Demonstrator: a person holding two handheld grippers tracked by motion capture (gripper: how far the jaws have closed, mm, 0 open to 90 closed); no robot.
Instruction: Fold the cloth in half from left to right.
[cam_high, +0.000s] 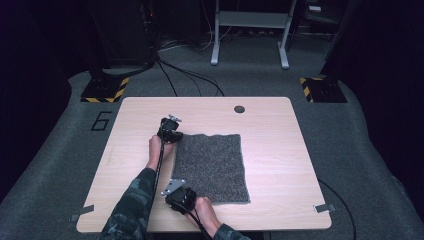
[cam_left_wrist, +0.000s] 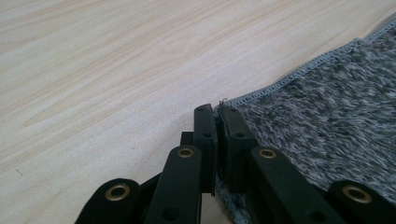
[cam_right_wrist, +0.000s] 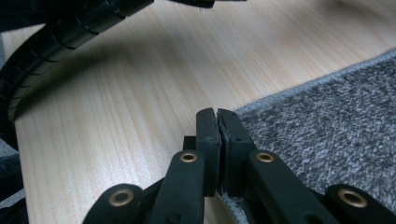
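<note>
text: "6" | on: floor carpet (cam_high: 60, 150) (left of table (cam_high: 280, 150))

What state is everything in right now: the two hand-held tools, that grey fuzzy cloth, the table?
Left tool: jaws shut on the cloth's far left corner.
Right tool: jaws shut on the cloth's near left edge.
Grey cloth: spread flat on the table, unfolded, pinched at two points on its left side.
Table: bare wood around the cloth.

Left claw (cam_high: 170, 131) pinched closed, right claw (cam_high: 181, 196) pinched closed, forearms extended
</note>
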